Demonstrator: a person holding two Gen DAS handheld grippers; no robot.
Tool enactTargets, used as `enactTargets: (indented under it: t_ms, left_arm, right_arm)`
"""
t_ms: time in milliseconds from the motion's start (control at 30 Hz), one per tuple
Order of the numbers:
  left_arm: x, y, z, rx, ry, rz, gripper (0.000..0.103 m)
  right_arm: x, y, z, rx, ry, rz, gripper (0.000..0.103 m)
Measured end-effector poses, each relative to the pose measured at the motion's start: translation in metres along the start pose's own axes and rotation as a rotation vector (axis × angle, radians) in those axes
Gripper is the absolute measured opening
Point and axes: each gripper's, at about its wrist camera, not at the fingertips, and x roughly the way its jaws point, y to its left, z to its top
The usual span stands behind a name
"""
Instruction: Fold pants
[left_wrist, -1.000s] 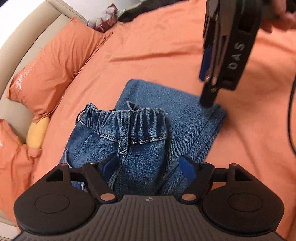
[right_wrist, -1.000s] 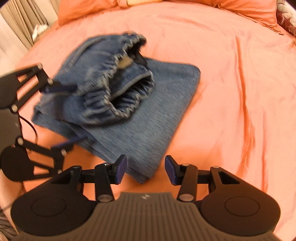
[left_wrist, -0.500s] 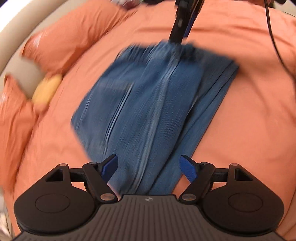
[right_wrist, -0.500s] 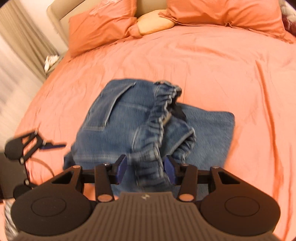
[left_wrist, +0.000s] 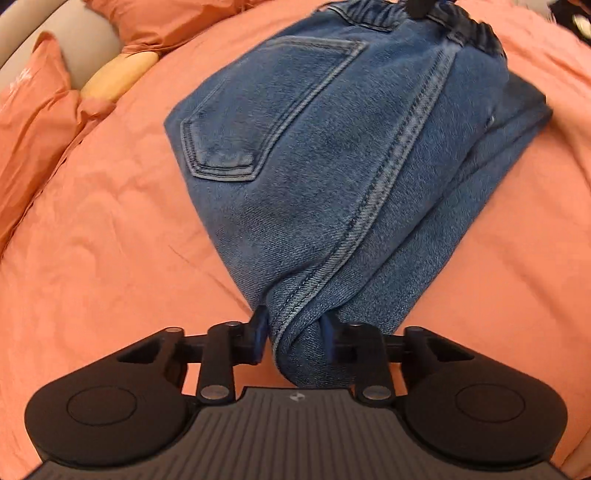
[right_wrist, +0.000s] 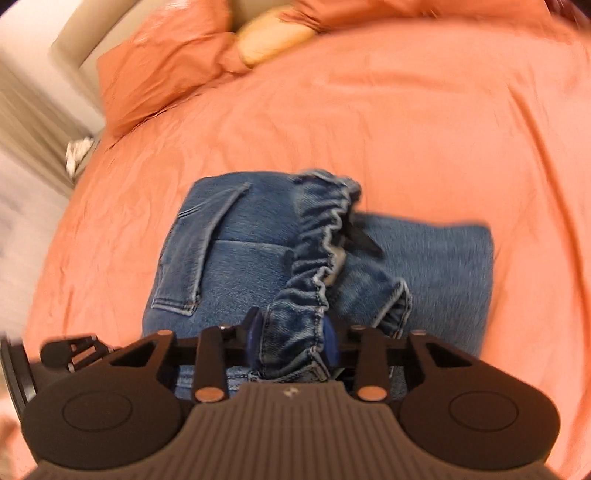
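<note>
The left gripper has just closed its fingers and now grasps a bunched fold of the pants at the crotch-end fold, directly between the blue pads. From those fingers the garment extends straight ahead and slightly right, its long axis following the centre seam to the elastic waistband at the far end. The right gripper has likewise just closed and grips the gathered waistband between its fingers; beyond them the folded layers lie flat on the bed. Each hand therefore holds one end of the same axis, so the coming move depends on carrying both ends together without twisting the seam

Compared with a second ago, both pairs of fingers stood apart and empty and the waistband lay loose on the pile; the back pocket now faces up, with the pillows farther off to the left
</note>
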Motion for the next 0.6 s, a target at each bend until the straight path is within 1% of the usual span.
enactTargets:
  t_ms: [100, 133, 200, 267, 300, 400, 500, 600]
  left_arm:
    - [-0.006, -0.001, -0.011, -0.004, -0.057, 0.011, 0.024]
    - [-0.01, -0.003, -0.015, 0.0, -0.082, 0.019, 0.023]
    - [-0.019, -0.007, -0.021, 0.012, -0.121, 0.032, 0.018]
    - [-0.028, -0.014, -0.027, 0.042, -0.15, 0.047, 0.013]
    - [-0.034, -0.021, -0.032, 0.061, -0.16, 0.054, 0.012]
    - [-0.032, -0.028, -0.035, 0.11, -0.144, 0.053, 0.011]
    - [-0.027, -0.035, -0.033, 0.142, -0.122, 0.063, 0.011]
    - [-0.025, -0.032, -0.031, 0.129, -0.09, 0.048, 0.011]
  right_arm:
    - [-0.034, 0.023, -0.006, -0.069, -0.065, 0.039, 0.015]
    - [-0.046, 0.03, -0.011, -0.098, -0.081, 0.038, 0.007]
    - [-0.061, 0.035, -0.024, -0.121, -0.089, 0.018, 0.007]
    - [-0.068, 0.03, -0.04, -0.109, -0.076, -0.006, 0.006]
    - [-0.067, 0.025, -0.049, -0.106, -0.06, -0.022, 0.006]
    - [-0.052, 0.001, -0.079, -0.055, -0.006, -0.059, 0.004]
    - [-0.034, -0.017, -0.094, -0.014, -0.007, -0.087, 0.003]
    - [-0.018, -0.024, -0.101, 0.032, 0.002, -0.092, 0.003]
